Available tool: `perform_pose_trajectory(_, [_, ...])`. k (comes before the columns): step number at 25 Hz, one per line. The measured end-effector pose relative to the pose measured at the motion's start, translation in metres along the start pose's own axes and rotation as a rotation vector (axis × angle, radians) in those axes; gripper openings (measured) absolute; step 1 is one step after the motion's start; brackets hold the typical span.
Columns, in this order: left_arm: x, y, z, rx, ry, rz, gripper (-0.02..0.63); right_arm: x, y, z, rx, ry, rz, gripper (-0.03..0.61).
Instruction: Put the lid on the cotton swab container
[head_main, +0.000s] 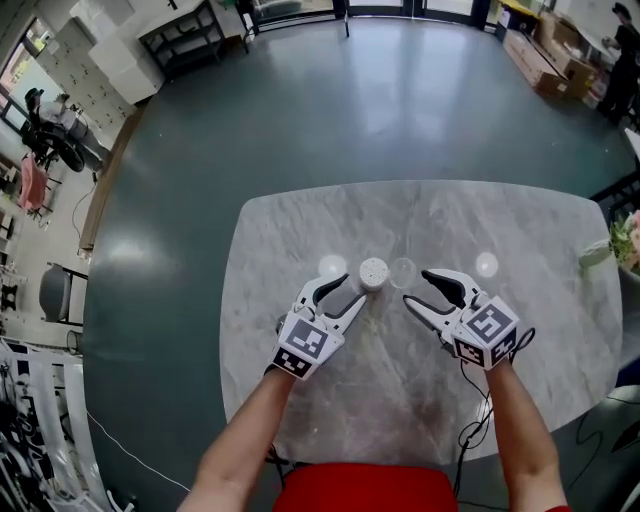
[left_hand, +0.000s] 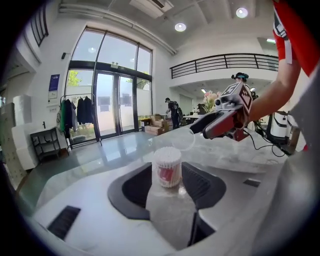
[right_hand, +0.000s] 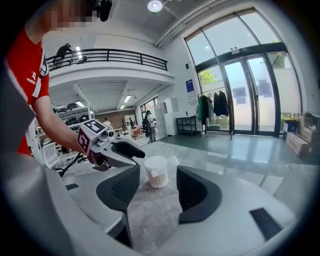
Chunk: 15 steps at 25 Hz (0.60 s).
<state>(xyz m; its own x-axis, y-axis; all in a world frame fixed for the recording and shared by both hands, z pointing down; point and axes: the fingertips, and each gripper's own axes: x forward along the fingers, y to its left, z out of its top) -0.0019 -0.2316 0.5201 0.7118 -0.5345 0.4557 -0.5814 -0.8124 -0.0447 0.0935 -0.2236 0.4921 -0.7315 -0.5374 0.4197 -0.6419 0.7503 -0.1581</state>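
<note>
The cotton swab container (head_main: 373, 272) was stood upright, uncovered. The clear lid (head_main: 402, 271) was laid flat just beside it, at 3 o'clock. The left gripper (head_main: 352, 290) and right gripper (head_main: 416, 287) were held open and empty. The lid was nearer the right one, at its 11 o'clock.

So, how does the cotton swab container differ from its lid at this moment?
The cotton swab container looks white, packed with swabs; the lid is clear and empty. The container bears a red label; the lid is plain. The container stands open, as the lid sits beside it, not on it. Both are round and rest on the marble table.
</note>
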Motion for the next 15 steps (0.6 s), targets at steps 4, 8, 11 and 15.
perform_pose_trajectory(4, [0.020, -0.005, -0.012, 0.029, 0.040, -0.055, 0.238, 0.011, -0.003, -0.013, -0.008, 0.029, 0.041, 0.296])
perform_pose_trajectory(8, [0.037, -0.004, -0.023, 0.051, 0.077, -0.082, 0.238, 0.019, -0.007, -0.019, -0.049, 0.041, 0.054, 0.296])
perform_pose_trajectory(11, [0.044, -0.005, -0.023, 0.080, 0.080, -0.109, 0.238, 0.021, -0.009, -0.017, -0.099, 0.042, 0.064, 0.296])
perform_pose_trajectory(15, [0.049, -0.009, -0.019, 0.129, 0.070, -0.145, 0.238, 0.021, -0.003, -0.004, -0.198, 0.037, 0.105, 0.283])
